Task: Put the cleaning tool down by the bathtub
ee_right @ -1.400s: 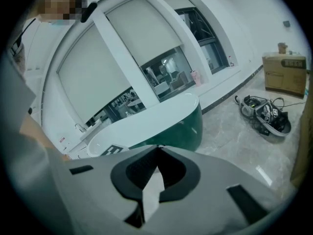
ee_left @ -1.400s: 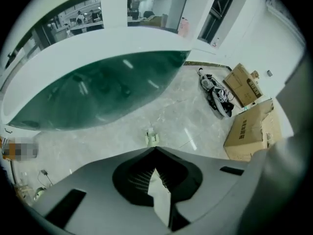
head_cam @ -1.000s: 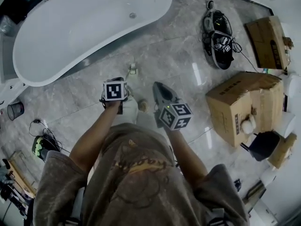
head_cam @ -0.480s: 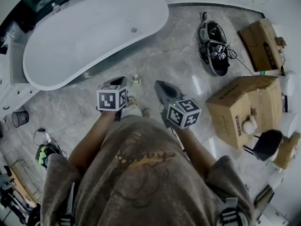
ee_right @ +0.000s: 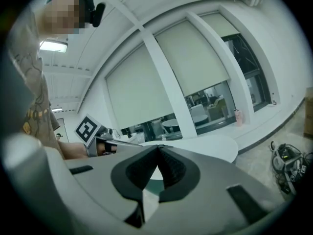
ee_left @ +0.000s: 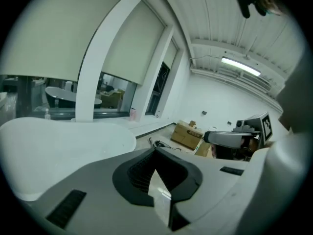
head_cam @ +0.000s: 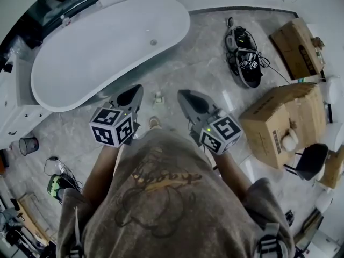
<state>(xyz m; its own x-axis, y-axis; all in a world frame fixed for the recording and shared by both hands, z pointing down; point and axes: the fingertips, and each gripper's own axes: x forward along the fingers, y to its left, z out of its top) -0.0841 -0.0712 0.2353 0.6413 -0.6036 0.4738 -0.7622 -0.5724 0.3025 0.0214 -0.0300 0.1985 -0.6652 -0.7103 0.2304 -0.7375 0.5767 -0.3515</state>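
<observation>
The white bathtub (head_cam: 102, 47) fills the upper left of the head view. On the marble floor just in front of it lies a small pale cleaning tool (head_cam: 158, 97), touched by neither gripper. My left gripper (head_cam: 134, 92) is raised above the floor to the left of the tool, shut and empty. To the tool's right, my right gripper (head_cam: 185, 95) is also shut with nothing in it. The left gripper view shows closed jaws (ee_left: 156, 152) over the tub (ee_left: 63, 146). Closed jaws (ee_right: 157, 149) also show in the right gripper view, with the tub (ee_right: 205, 143) behind.
A black device with tangled cables (head_cam: 244, 50) lies on the floor at the upper right. Cardboard boxes (head_cam: 282, 122) and a dark chair (head_cam: 310, 161) stand at the right. At the left are a small wire bin (head_cam: 28, 144) and more cables (head_cam: 58, 184).
Both grippers have risen toward the head camera and now look larger, their jaws shut throughout. The tool stays on the floor by the tub.
</observation>
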